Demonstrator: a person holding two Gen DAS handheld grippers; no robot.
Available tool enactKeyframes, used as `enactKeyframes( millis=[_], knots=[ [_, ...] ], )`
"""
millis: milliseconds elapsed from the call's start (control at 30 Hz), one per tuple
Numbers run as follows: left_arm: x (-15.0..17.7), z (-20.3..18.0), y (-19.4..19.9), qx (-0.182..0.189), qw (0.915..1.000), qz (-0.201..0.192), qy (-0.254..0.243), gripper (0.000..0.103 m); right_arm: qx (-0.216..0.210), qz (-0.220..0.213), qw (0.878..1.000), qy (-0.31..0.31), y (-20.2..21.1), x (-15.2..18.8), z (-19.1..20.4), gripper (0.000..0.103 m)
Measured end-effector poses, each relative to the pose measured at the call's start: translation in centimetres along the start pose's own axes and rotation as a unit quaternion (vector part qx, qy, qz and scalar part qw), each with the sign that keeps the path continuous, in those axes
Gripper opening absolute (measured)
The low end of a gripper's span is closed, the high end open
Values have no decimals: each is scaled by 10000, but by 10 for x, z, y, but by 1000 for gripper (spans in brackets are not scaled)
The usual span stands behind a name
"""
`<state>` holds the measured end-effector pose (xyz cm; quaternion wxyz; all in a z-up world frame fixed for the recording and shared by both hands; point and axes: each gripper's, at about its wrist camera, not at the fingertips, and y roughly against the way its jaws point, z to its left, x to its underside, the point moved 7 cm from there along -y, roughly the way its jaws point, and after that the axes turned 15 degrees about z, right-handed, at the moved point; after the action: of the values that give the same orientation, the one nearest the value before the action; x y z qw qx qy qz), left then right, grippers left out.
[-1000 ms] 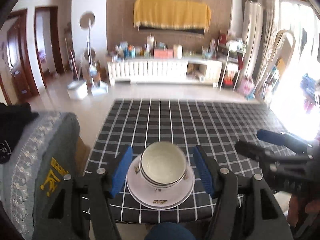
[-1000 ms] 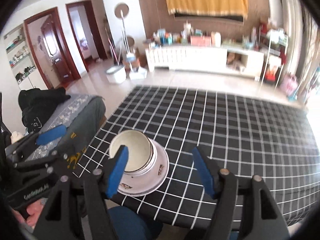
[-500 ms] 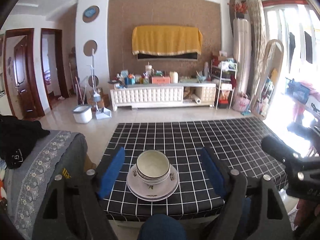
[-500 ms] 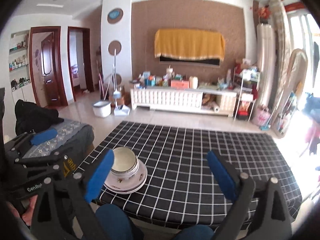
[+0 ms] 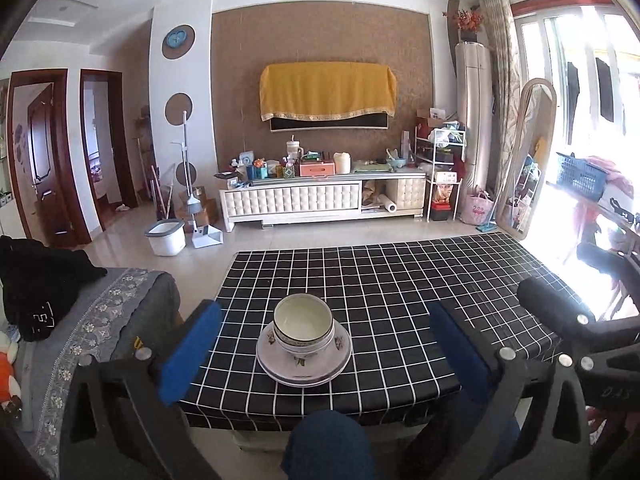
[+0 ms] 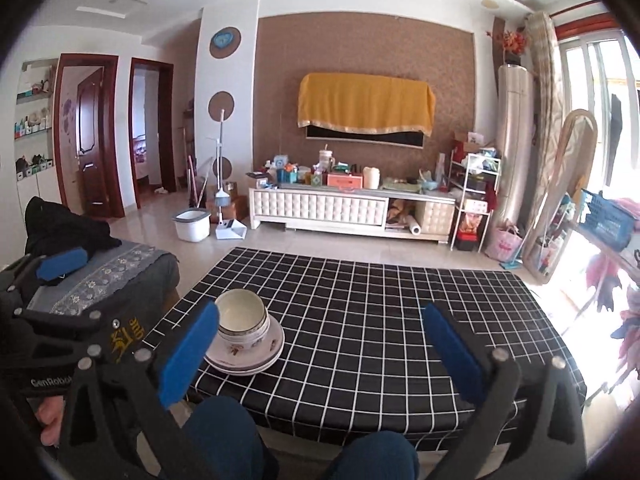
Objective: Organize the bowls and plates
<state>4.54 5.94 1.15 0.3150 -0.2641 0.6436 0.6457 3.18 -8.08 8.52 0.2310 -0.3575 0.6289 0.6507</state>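
Note:
White bowls [image 5: 303, 325] with dark rims are nested and stand on a stack of white flowered plates [image 5: 304, 366] near the front left of the black checked table [image 5: 400, 280]. The stack also shows in the right wrist view, bowls [image 6: 241, 316] on plates [image 6: 246, 354]. My left gripper [image 5: 324, 352] is open and empty, held back from the table, with the stack between its blue pads in view. My right gripper [image 6: 322, 354] is open and empty, to the right of the stack.
A grey sofa arm [image 5: 100, 320] with a black bag [image 5: 36, 280] stands left of the table. The person's knees [image 6: 224, 432] are at the front edge. A white TV cabinet [image 5: 320, 200], a mop bucket [image 5: 166, 236] and a mirror [image 5: 528, 160] stand beyond.
Both grippers have pulled back and up from the stack, which now looks smaller and farther. The bowls and plates have not moved. Both grippers stay open.

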Motion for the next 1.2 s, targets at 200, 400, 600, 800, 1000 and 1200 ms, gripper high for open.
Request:
enactKeyframes(
  millis=[200,400,600,800,1000,1200],
  knots=[
    [4,-2,0,47,10000,40,7,103,25,6,10000,-46,8,7,-1,103],
    [5,-2,2,70,10000,51,18,103,59,25,10000,-49,8,9,-3,103],
    [6,-3,1,105,9999,69,43,103,72,44,9999,-91,7,10,-6,103],
    [6,-4,1,146,9998,109,41,103,115,68,9999,-91,6,13,-9,103],
    [6,-6,4,140,9999,80,10,103,160,65,9998,-134,6,12,-12,103],
    [6,-6,3,187,9997,124,29,103,150,70,9998,-127,8,13,-13,103]
  ],
)
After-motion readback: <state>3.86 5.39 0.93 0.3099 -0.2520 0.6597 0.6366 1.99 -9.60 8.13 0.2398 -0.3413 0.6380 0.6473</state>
